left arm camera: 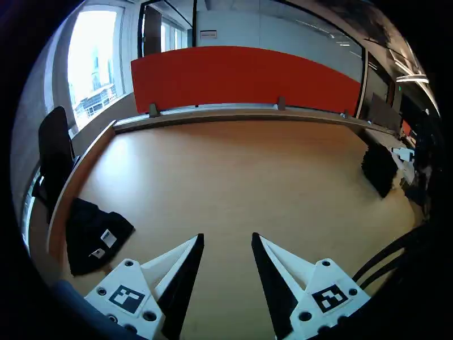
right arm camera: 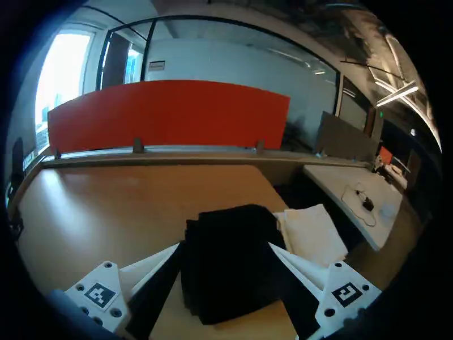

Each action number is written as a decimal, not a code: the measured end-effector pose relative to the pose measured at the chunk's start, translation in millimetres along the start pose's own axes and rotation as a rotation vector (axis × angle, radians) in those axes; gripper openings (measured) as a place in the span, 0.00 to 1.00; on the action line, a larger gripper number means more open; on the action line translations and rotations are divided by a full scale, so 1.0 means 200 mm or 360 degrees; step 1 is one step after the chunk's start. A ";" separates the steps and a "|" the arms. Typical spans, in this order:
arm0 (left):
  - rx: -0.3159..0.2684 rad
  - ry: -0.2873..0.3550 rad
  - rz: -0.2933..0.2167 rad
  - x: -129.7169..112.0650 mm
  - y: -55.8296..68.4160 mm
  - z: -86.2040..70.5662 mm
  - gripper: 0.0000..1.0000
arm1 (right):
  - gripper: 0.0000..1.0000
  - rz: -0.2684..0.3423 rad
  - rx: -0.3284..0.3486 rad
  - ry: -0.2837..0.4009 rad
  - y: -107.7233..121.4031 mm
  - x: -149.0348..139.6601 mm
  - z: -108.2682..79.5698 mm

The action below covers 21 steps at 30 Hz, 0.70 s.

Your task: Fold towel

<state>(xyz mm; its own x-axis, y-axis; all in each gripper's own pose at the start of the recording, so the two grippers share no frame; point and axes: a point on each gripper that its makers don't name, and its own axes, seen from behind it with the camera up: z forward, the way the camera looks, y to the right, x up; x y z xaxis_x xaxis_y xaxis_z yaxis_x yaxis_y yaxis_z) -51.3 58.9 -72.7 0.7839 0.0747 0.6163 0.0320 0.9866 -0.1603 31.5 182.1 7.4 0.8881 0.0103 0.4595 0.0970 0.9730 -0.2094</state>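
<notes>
Looking along the right tool (right arm camera: 225, 249), I see its fingers spread wide open, and the stack of black towels (right arm camera: 232, 266) lies between them at 6 o'clock, on the near edge of the table (right arm camera: 113, 209); whether they touch the cloth I cannot tell. White sheets (right arm camera: 314, 232) lie just beside the stack, at 4 o'clock. The left tool (left arm camera: 225, 238) is also open and hovers over bare wood, with a folded black cloth (left arm camera: 93, 235) at 8 o'clock. I judge the step is taking one towel: the fingers should pinch only the top layer at its near edge and lift slowly, so the others stay flat. Far behind, at 12 o'clock, stands the red divider (right arm camera: 170, 113).
</notes>
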 end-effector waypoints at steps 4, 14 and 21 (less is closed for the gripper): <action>0.0012 0.0046 -0.0005 0.05 -0.02 0.00 0.61 | 1.00 0.0000 -0.0023 0.0092 0.00 0.07 -0.03; 0.0054 0.0220 -0.0010 0.24 -0.04 -0.01 0.61 | 1.00 0.0073 0.0011 0.0328 -0.05 0.29 -0.13; 0.0103 0.0375 -0.0016 0.39 -0.08 -0.03 0.61 | 1.00 0.0057 0.0060 0.0457 -0.12 0.40 -0.21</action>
<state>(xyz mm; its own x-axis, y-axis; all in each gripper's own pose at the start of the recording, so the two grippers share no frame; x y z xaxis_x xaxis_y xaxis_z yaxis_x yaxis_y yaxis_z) 13.9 47.2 -26.6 0.9071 0.0363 0.4194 0.0066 0.9949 -0.1006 120.0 150.6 12.6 0.9820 -0.0153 0.1883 0.0510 0.9812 -0.1863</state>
